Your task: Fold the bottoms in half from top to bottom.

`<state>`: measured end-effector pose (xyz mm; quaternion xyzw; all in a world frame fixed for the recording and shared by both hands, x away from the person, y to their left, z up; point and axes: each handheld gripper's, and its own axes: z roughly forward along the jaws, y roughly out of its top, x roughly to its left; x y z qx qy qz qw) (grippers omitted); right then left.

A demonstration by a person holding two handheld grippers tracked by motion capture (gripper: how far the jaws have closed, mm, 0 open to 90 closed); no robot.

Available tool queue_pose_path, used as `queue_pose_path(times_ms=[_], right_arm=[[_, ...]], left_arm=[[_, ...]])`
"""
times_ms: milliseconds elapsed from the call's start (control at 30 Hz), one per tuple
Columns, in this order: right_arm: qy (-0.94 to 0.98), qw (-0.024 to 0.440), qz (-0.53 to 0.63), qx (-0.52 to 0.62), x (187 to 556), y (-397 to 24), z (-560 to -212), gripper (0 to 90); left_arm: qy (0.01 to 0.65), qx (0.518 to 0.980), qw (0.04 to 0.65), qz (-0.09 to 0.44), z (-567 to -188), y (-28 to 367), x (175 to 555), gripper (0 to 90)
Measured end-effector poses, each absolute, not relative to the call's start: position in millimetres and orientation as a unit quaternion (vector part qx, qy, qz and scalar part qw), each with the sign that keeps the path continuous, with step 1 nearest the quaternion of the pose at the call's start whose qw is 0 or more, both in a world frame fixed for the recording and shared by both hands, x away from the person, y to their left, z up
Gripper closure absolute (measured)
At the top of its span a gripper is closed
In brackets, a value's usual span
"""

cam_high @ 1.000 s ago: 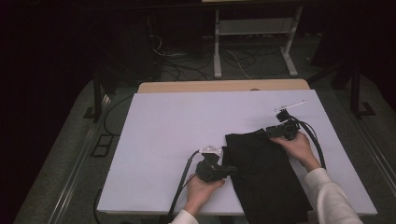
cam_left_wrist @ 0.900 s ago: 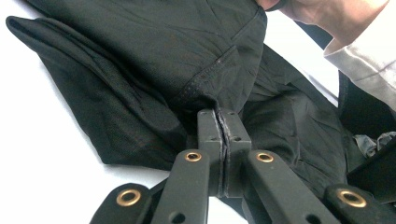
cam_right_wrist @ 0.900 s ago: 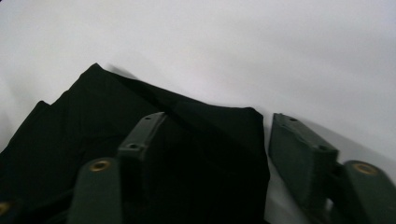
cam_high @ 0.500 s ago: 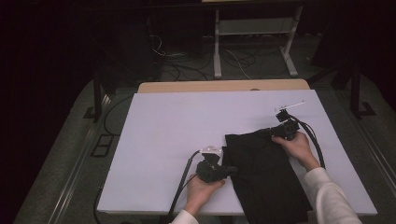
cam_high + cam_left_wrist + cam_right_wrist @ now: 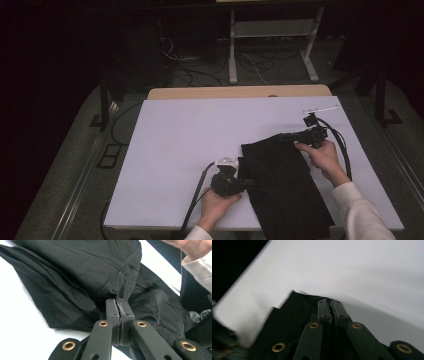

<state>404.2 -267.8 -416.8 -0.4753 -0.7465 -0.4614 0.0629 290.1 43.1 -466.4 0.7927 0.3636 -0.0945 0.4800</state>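
Black cloth (image 5: 285,185) lies on the tabletop (image 5: 190,135), near-right part. Left tool (image 5: 119,305) clenched on the cloth's left edge; right tool (image 5: 331,305) has just been closing — now clamped on its far corner. Both grips set — folding itself not yet done.

Folded fabric garment (image 5: 282,180): plain black, unpatterned, with tone-on-tone stitched seams beside the left gripper (image 5: 119,305) tips. Rectangular table sheet (image 5: 200,135) beneath both tools: uniform white. Both grippers: matte black with brass-coloured rivets. Sleeve (image 5: 362,215): white.
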Motion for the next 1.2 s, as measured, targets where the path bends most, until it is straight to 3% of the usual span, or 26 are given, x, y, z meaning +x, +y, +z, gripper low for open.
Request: queue_pose_path(times_ms=[533,1200], right_arm=[[-0.749,0.071,-0.491,-0.439,360.1,-269.0,-382.4,85.8],[-0.737,0.092,-0.515,-0.427,314.1,-279.4,-378.8,85.8]], left_arm=[[0.362,0.796,0.476,-0.096,-468.2,37.2,289.4,87.4],[0.364,0.795,0.476,-0.095,-469.0,34.1,287.6,87.0]])
